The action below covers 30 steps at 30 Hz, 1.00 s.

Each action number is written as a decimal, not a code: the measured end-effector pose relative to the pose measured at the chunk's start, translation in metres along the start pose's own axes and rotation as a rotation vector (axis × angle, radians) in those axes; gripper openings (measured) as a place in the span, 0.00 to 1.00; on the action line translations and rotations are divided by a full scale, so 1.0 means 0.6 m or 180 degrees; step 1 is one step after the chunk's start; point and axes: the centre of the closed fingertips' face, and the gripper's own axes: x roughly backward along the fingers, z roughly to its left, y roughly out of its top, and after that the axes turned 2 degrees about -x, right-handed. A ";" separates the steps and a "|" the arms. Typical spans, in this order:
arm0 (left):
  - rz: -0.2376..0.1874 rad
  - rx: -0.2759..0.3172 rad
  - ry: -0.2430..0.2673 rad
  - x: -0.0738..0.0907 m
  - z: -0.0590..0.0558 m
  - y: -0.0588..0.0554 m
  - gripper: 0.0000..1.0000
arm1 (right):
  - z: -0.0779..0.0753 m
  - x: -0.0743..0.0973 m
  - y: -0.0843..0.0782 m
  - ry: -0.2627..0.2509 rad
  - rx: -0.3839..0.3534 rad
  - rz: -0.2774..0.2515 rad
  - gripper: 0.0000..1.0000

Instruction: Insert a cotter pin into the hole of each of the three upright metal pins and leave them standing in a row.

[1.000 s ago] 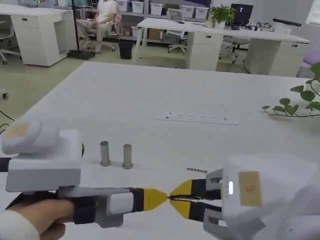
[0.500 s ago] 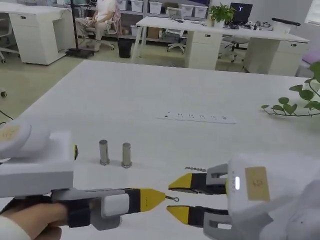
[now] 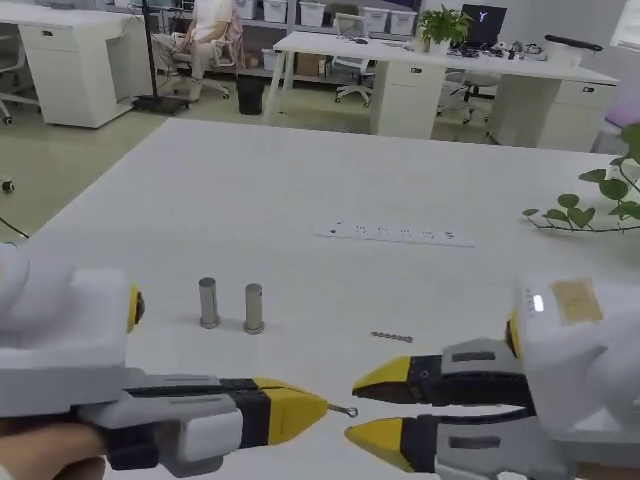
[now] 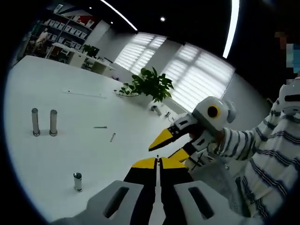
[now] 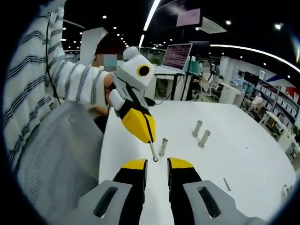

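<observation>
Clamping a cotter pin (image 5: 153, 151), the left tool (image 3: 320, 407) faces the right tool (image 5: 158, 165), whose jaws stand apart.

white letter Y on dark monitor (image 3: 483, 25), yellow label (image 3: 577, 298) on right gripper (image 3: 349, 405) too blurred to read

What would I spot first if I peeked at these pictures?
Your eye goes to the bright yellow fingers of the left gripper at the bottom of the head view. They pinch a thin cotter pin that points at the open right gripper. Behind them two metal pins stand side by side on the white table, and a loose cotter pin lies to their right.
</observation>
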 end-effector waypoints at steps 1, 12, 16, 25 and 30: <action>0.0007 -0.0109 -0.0043 0.001 -0.004 0.000 0.00 | 0.005 0.001 -0.003 0.0073 -0.0061 0.0007 0.18; 0.0089 -0.0808 -0.0247 0.008 -0.030 -0.008 0.00 | 0.037 0.005 -0.001 0.0495 -0.0414 -0.0088 0.16; 0.0123 -0.0823 -0.0311 0.011 -0.035 -0.012 0.00 | 0.044 0.003 0.000 0.0574 -0.0440 -0.0116 0.15; 0.0180 -0.0856 -0.0297 0.017 -0.035 -0.018 0.00 | 0.053 -0.002 0.000 0.0651 -0.0409 -0.0117 0.10; 0.0145 -0.0776 -0.0328 0.014 -0.039 -0.018 0.00 | 0.060 -0.002 0.005 0.0716 -0.0414 -0.0158 0.09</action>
